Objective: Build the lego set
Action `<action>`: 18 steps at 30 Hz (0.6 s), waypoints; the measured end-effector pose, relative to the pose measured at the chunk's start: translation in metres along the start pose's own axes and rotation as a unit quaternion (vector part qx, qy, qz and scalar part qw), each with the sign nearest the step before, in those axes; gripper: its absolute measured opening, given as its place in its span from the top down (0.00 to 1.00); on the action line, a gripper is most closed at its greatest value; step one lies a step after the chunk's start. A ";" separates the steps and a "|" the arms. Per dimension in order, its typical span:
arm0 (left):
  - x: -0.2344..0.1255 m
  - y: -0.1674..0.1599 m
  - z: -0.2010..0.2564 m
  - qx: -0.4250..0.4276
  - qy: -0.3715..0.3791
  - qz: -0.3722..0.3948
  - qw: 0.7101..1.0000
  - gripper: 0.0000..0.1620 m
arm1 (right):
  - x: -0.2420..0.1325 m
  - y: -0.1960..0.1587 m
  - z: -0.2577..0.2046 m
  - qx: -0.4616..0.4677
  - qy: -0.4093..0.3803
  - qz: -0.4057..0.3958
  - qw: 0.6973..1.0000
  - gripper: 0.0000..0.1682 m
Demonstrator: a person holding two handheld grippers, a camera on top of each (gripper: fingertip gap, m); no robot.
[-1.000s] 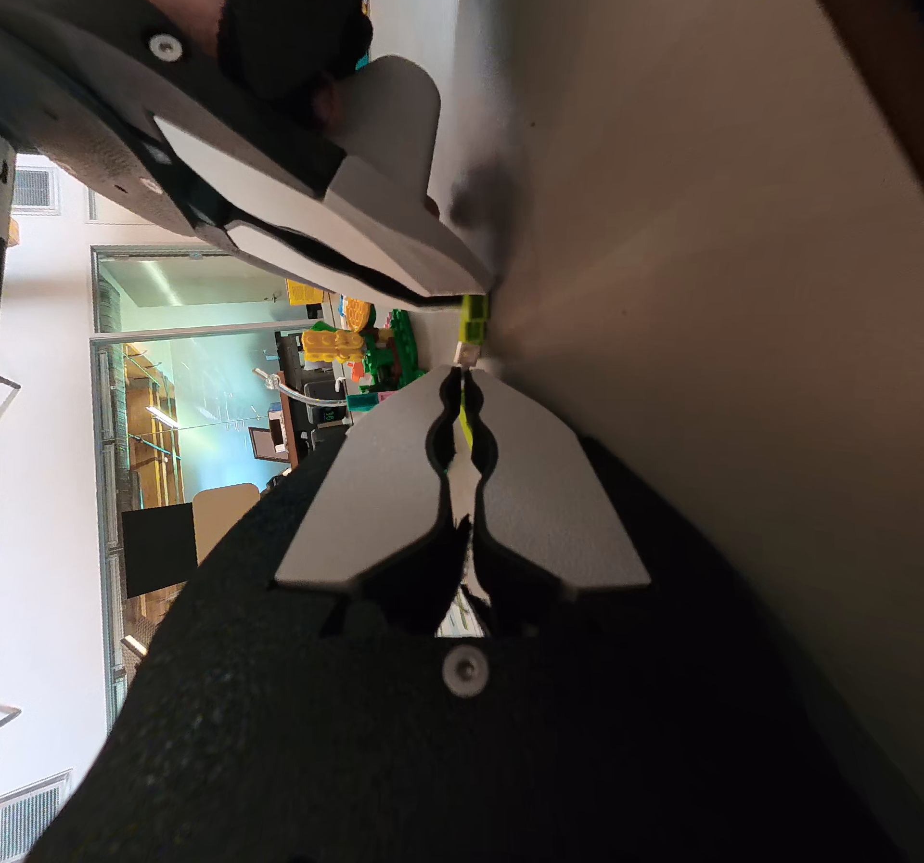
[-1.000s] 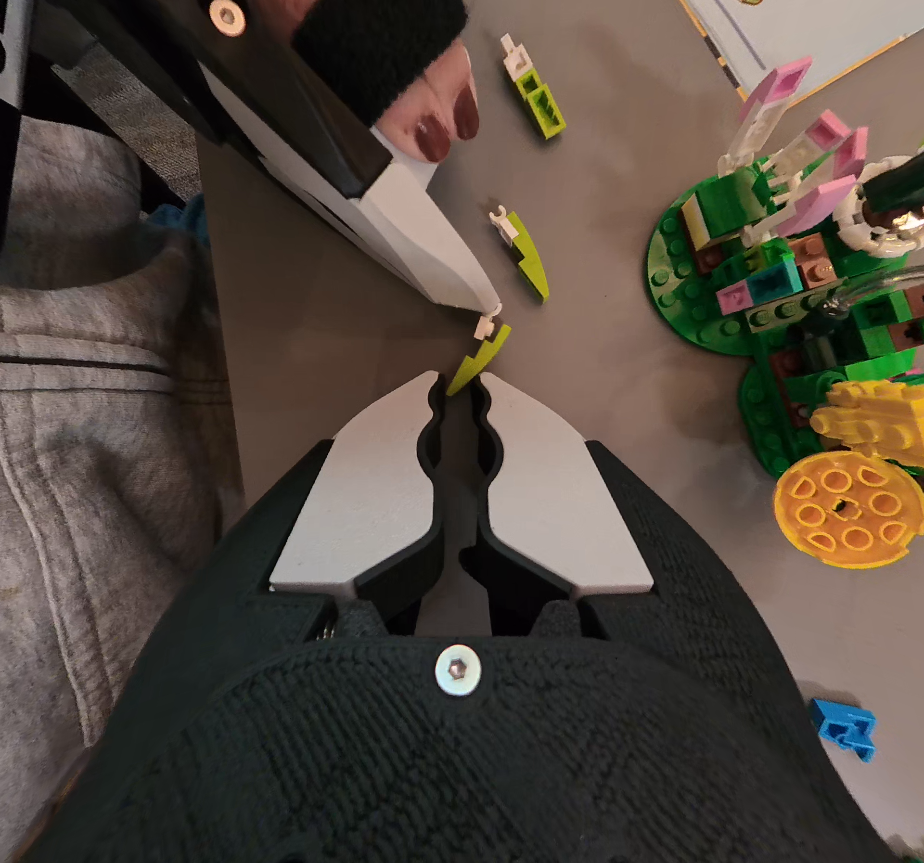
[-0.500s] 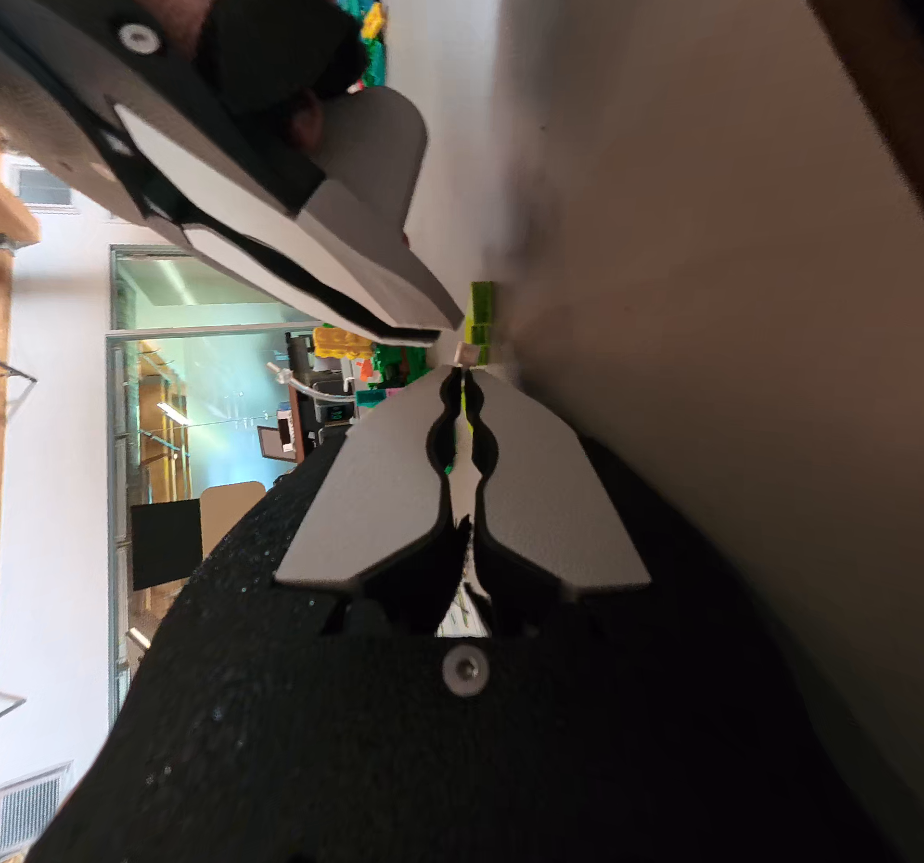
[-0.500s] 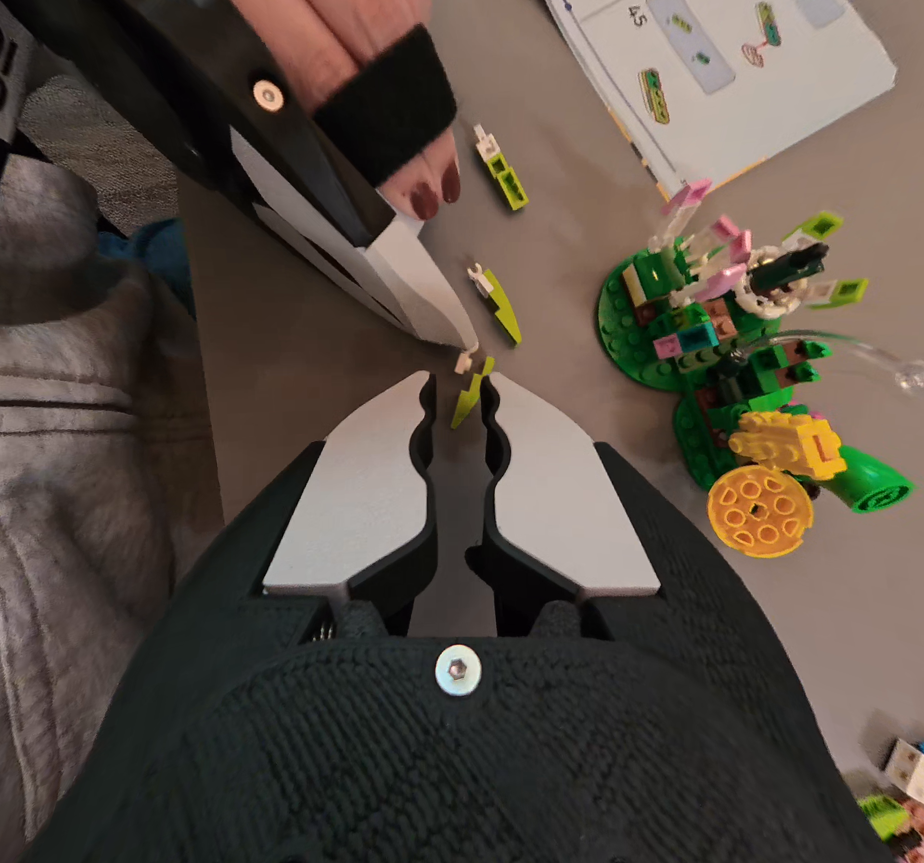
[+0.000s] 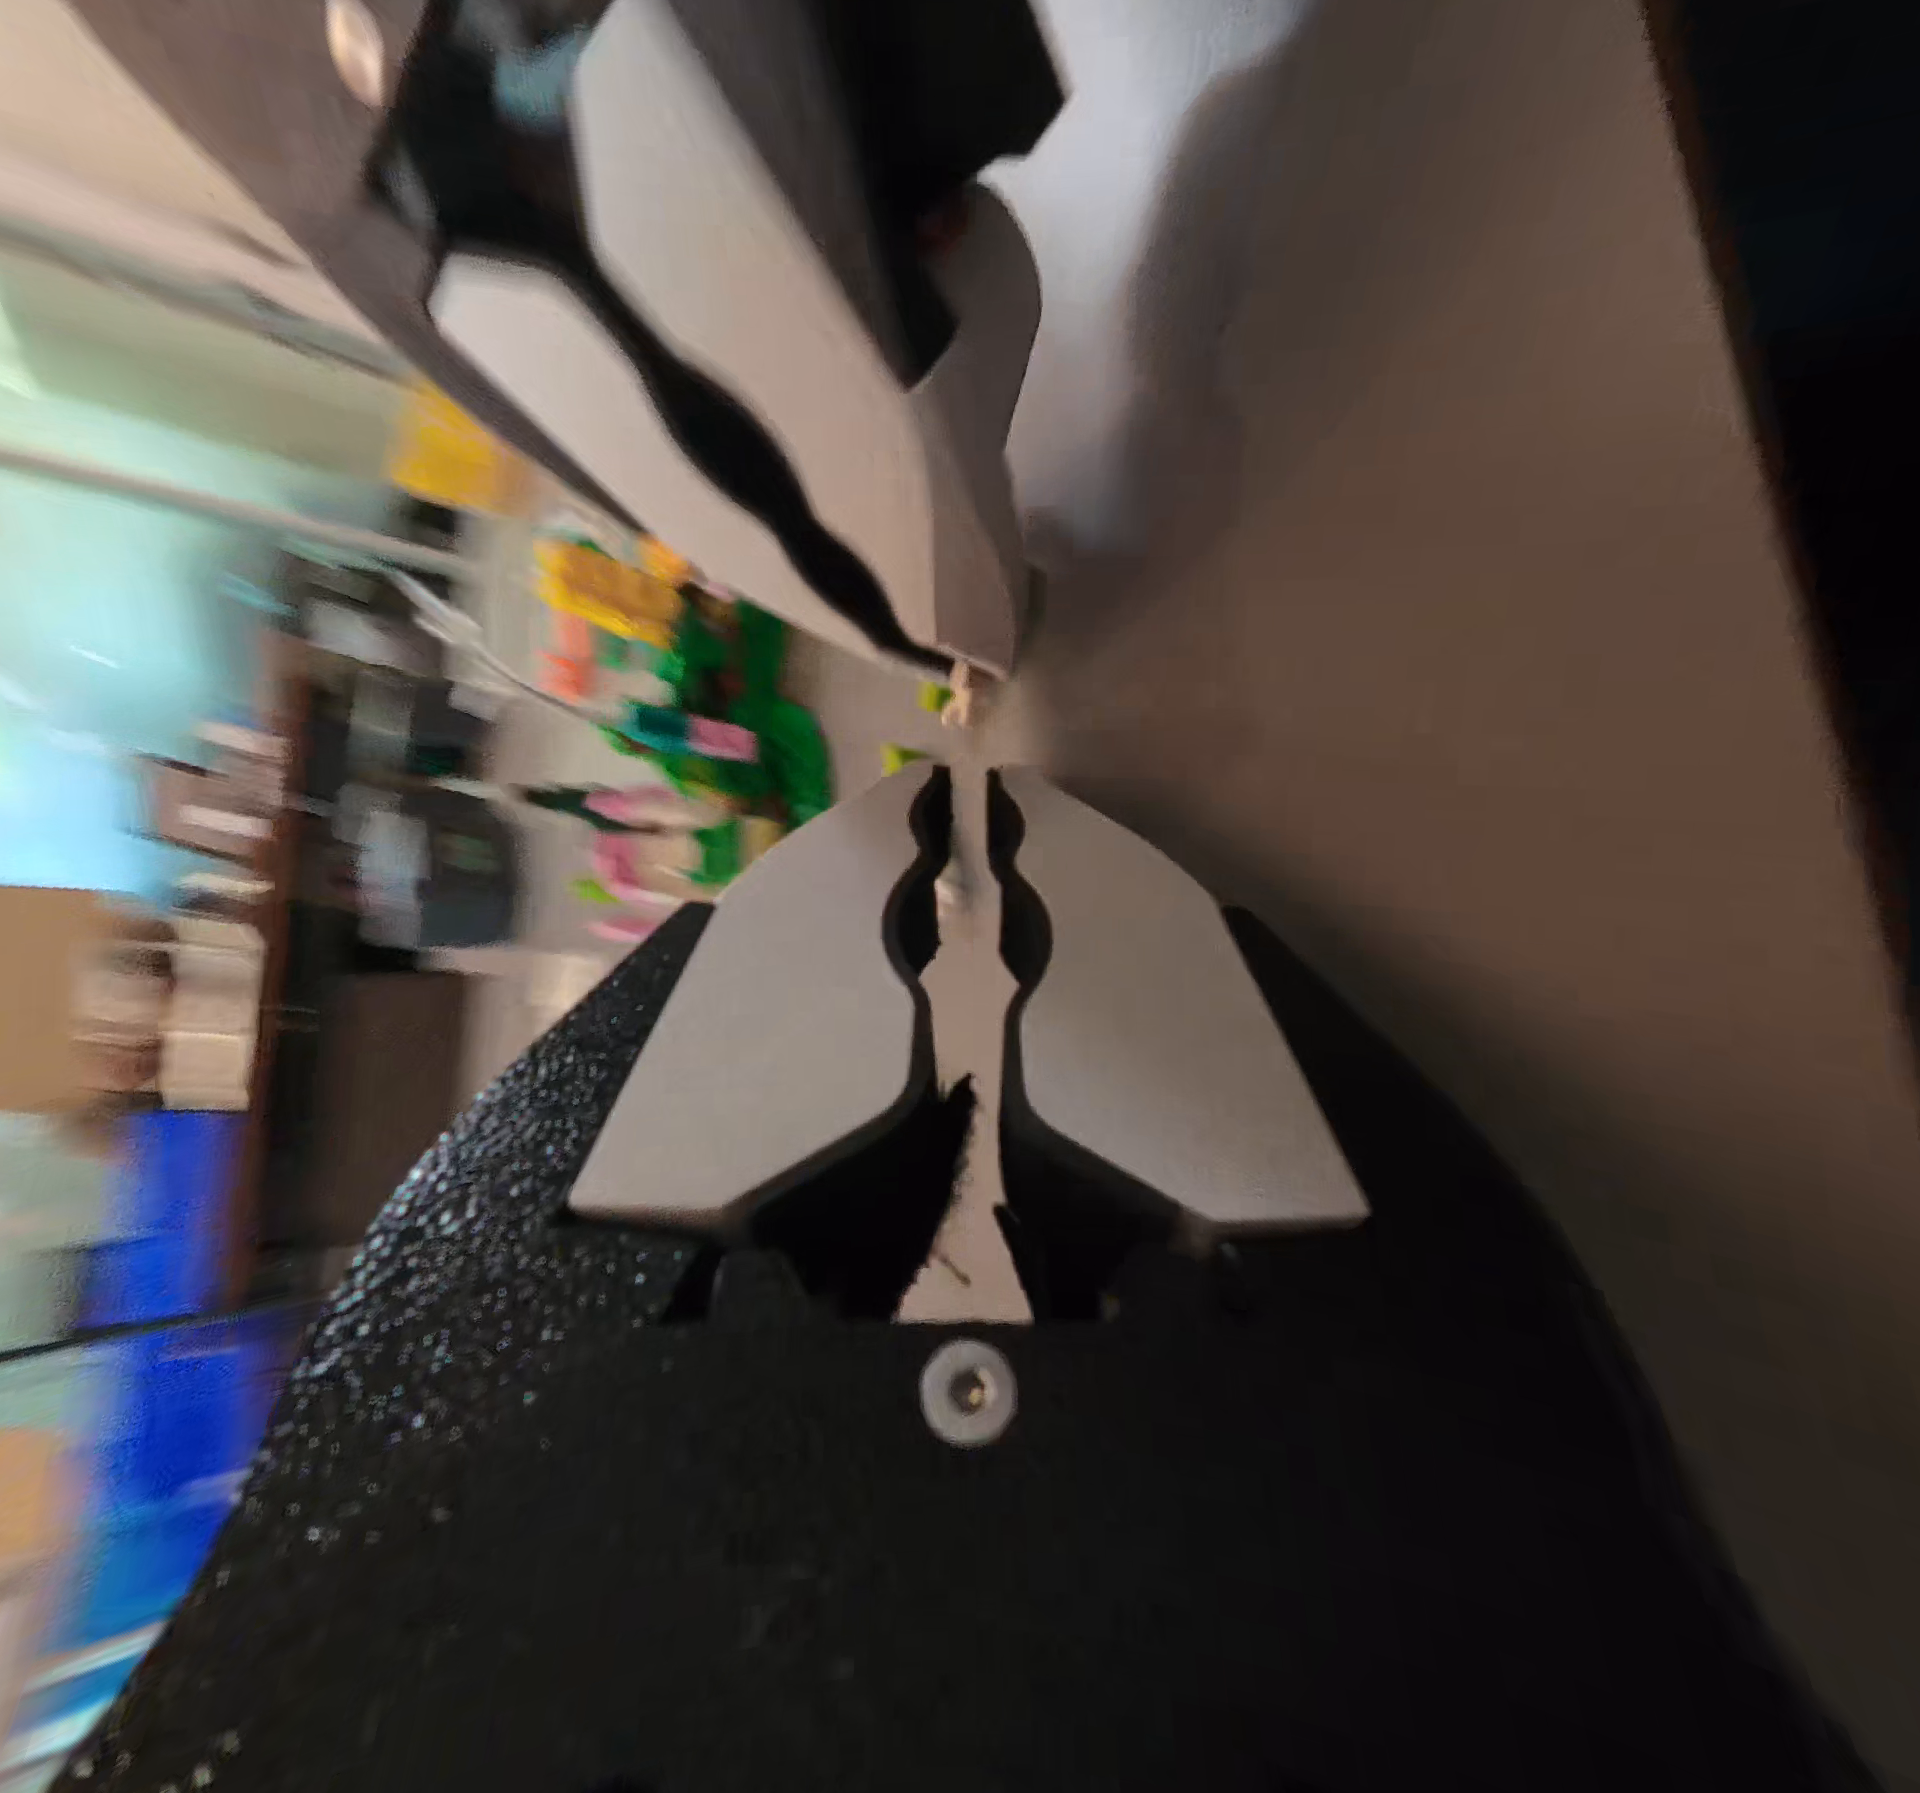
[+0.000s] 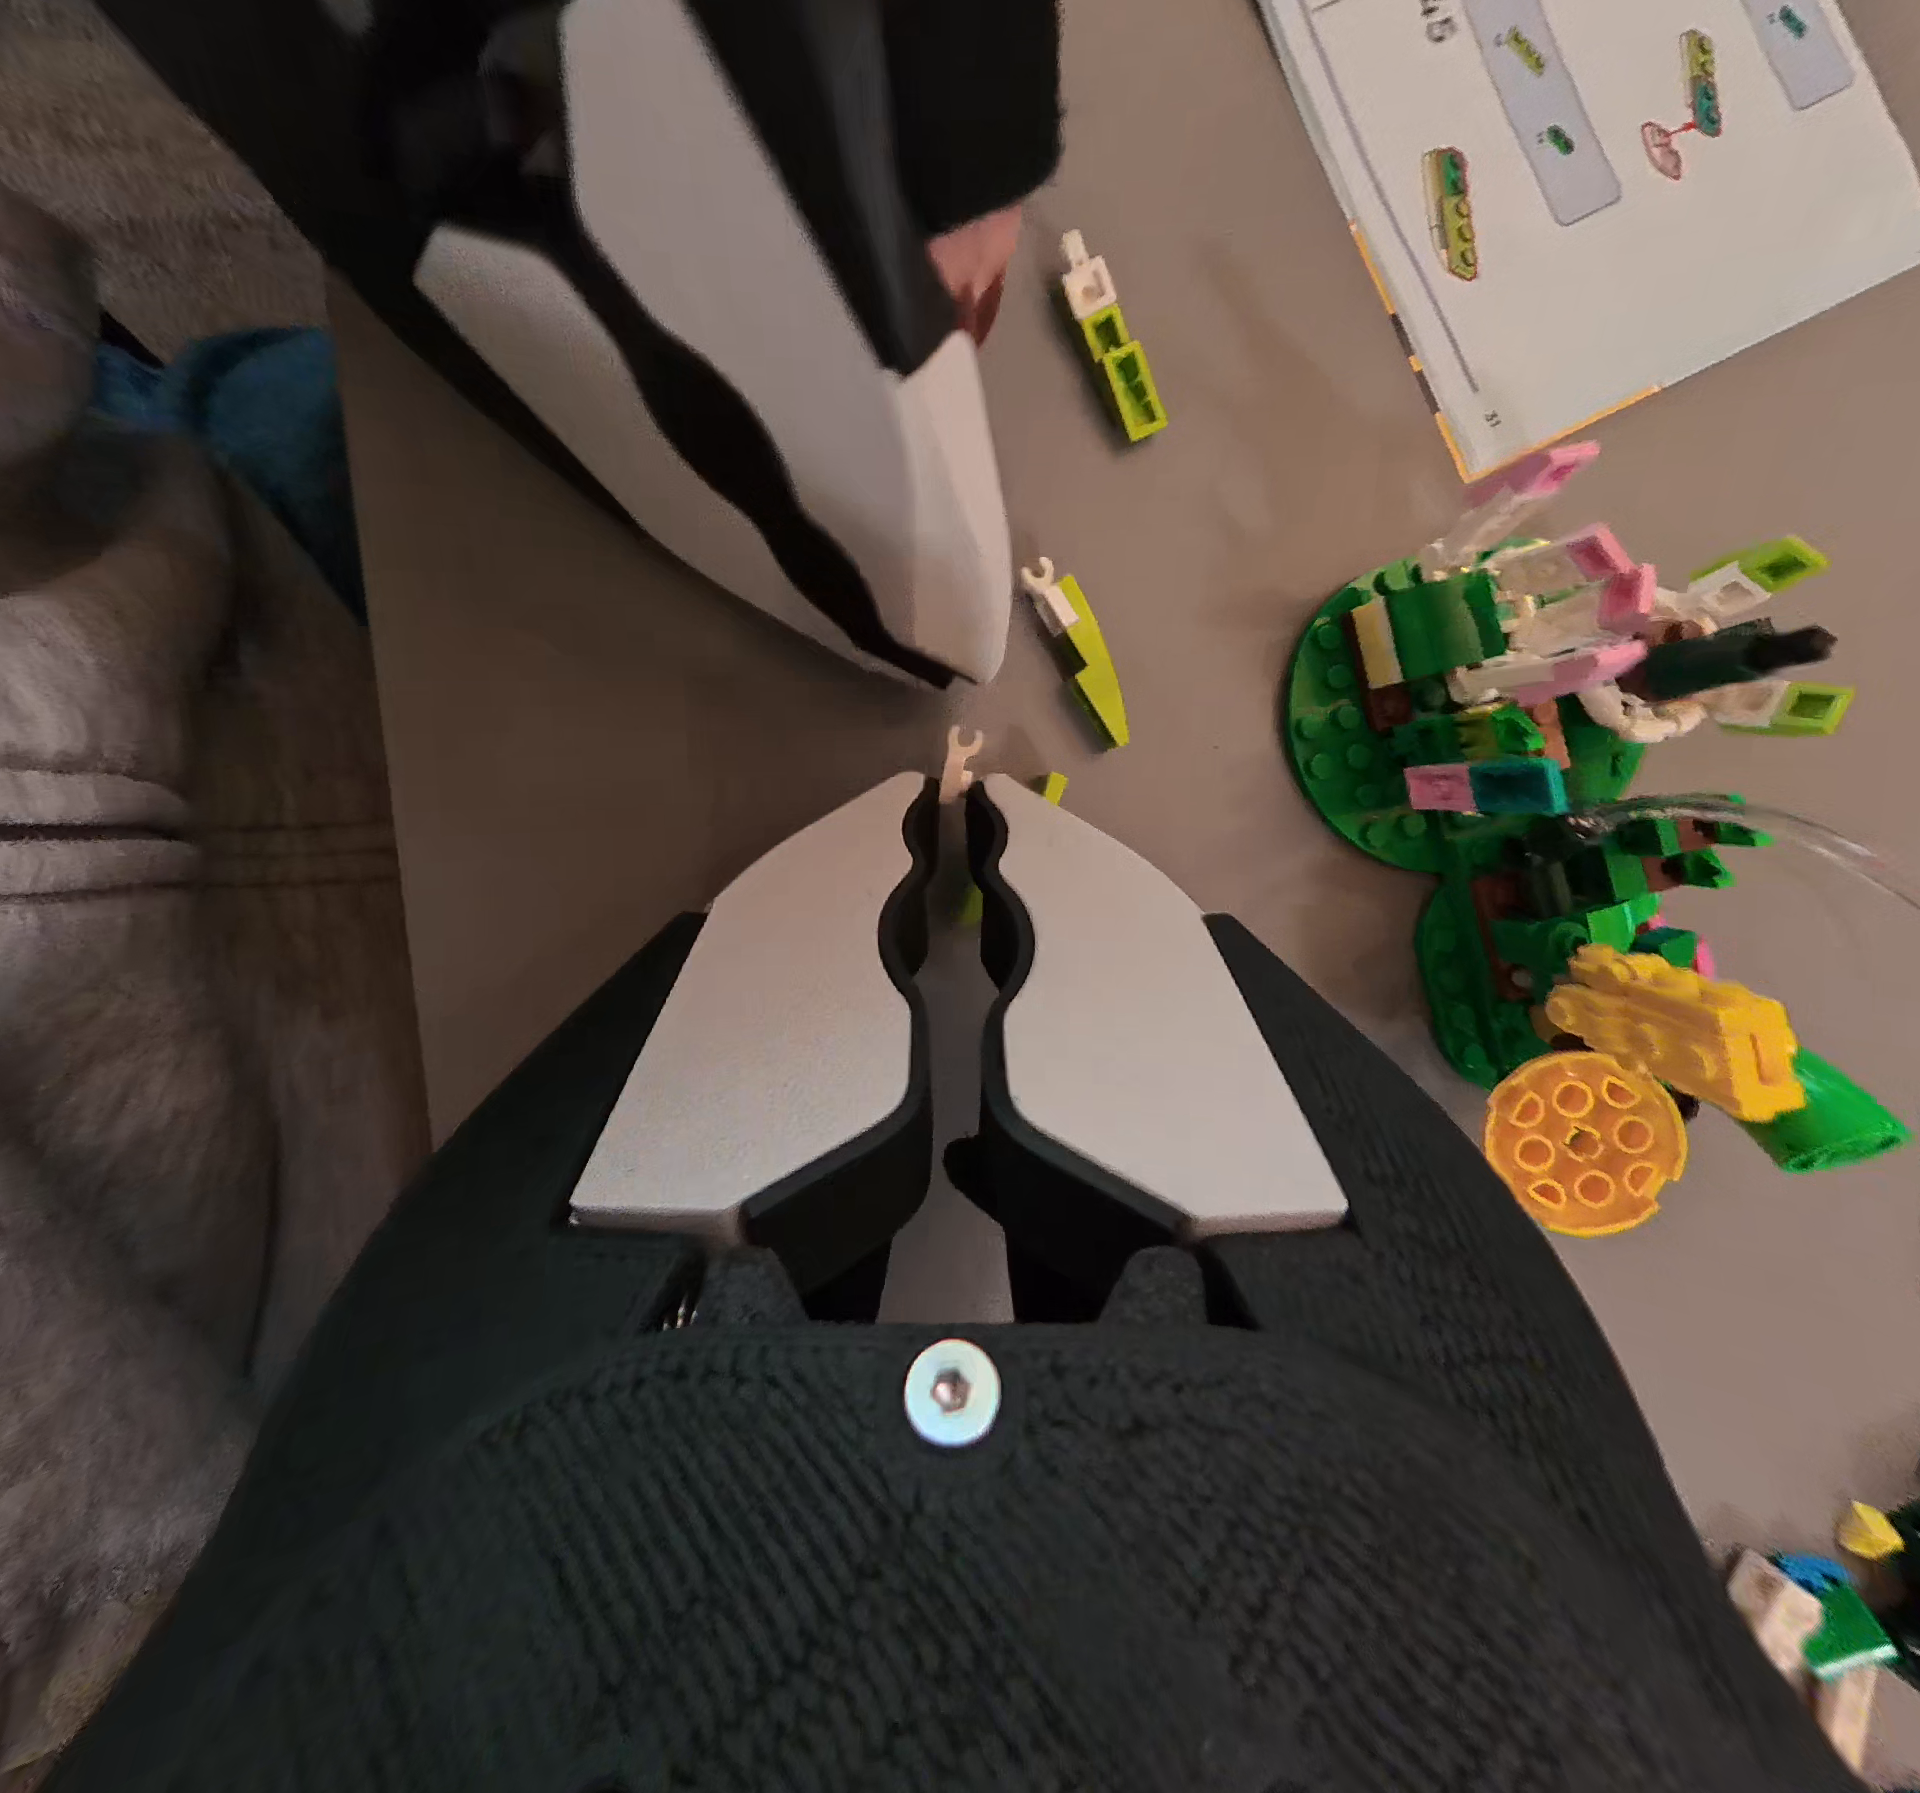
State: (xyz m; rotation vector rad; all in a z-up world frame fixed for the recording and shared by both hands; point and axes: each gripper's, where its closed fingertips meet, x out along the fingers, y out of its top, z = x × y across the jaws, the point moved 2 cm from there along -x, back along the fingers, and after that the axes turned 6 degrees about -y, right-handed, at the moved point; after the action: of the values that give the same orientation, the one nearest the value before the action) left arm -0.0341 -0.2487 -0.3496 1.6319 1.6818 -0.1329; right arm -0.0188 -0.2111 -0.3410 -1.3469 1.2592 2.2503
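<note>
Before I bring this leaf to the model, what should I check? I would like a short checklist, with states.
1. Leaf in right gripper, jaws shut on it: ok.
2. Clip end sticks out free: ok.
3. Left gripper empty, jaws slightly apart: ok.
4. Left gripper out of the way: not ok, its tips sit close to the leaf.
5. Model upright on the table: ok.
6. Grip firmness: cannot tell.

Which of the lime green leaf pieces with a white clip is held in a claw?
The lime green leaf piece with a white clip between the right claw fingers; the two others lie free on the grey table.
</note>
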 end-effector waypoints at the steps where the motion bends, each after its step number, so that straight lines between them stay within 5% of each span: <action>1: -0.001 -0.001 0.002 -0.039 -0.030 0.006 0.999 0.94 | 0.001 0.000 -0.002 -0.008 0.004 -0.005 1.000 0.98; 7: -0.008 0.010 0.005 -0.207 -0.150 0.075 0.964 0.90 | 0.005 0.002 -0.008 -0.082 0.006 -0.013 0.997 0.98; 18: -0.004 0.006 0.002 -0.224 -0.139 0.080 0.961 0.95 | 0.002 0.006 -0.013 -0.156 -0.010 0.041 0.987 0.98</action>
State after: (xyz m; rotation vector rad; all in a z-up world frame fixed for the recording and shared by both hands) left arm -0.0286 -0.2521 -0.3455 1.3264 1.2508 0.0918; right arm -0.0156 -0.2249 -0.3419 -1.3885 1.0033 2.5960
